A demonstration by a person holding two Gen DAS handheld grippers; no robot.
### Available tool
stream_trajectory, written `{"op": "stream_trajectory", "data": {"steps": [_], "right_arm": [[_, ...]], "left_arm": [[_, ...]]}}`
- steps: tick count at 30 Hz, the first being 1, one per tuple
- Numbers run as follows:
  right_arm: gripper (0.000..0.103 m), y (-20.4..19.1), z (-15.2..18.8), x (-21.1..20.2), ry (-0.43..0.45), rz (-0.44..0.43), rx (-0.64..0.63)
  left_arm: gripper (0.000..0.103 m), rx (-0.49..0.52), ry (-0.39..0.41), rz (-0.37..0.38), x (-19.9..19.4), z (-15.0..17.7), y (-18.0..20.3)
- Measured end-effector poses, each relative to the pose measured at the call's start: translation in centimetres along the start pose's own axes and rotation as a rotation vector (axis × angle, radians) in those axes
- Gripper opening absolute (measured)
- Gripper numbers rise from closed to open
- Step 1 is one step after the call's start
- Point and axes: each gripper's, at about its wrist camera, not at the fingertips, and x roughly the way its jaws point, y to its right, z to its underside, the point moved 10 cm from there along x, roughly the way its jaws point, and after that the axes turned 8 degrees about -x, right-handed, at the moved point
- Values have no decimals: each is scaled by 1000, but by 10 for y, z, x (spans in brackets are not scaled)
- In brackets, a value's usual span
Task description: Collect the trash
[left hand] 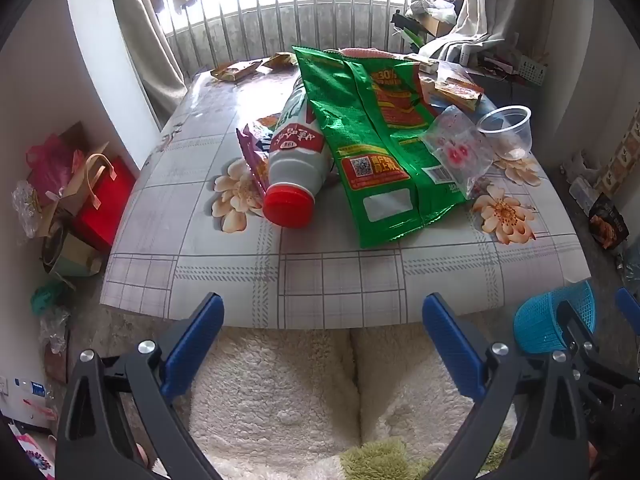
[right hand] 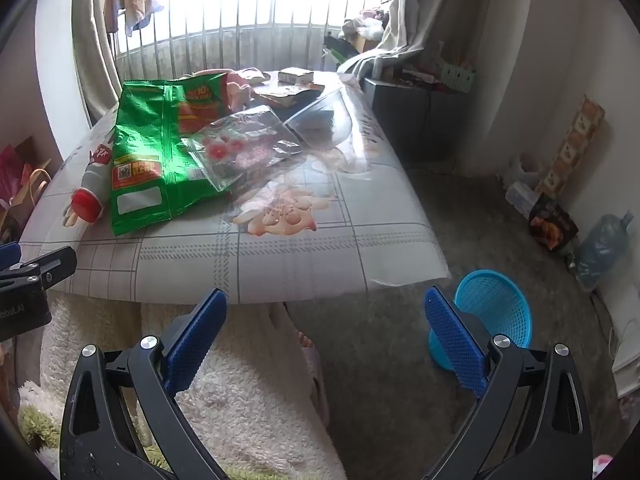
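**Both grippers wide and empty at the near edge of a littered table**

The left gripper (left hand: 323, 318) hangs short of the table (left hand: 304, 280), its blue fingers (left hand: 196, 344) spread wide with nothing between them, over a cream fleece-covered lap. The right gripper (right hand: 326, 312) is likewise spread wide and empty, level with the table's near right corner; its right finger (right hand: 452, 340) stands in front of a blue mesh basket (right hand: 500, 304) on the grey floor, just off that corner.

On the flowered, checked tablecloth the trash lies well beyond both tools. A white bottle (left hand: 298, 156) with a red cap (left hand: 288, 208) lies on its side, cap toward the near edge, resting on a purple wrapper (left hand: 252, 152) to its left. A large green snack bag (left hand: 372, 140) leans against the bottle's right side and spreads flat toward the front. A clear plastic bag with pink print (left hand: 456, 148) lies over the green bag's right edge, and just beyond it a clear plastic cup (left hand: 508, 132) lies tipped over. Brown wrappers (left hand: 236, 70) sit at the far left of the table, and more wrappers and a small box (right hand: 296, 75) crowd the far right.

Gift bags (left hand: 100, 196) stand on the floor to the table's left.
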Motion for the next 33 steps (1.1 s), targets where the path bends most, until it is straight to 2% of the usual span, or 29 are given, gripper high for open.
{"op": "stream_trajectory", "data": {"steps": [33], "right_arm": [[95,-1,-2,0,-1,-8,2]], "left_arm": [[97,-5,0,2,0,-3,-2]]}}
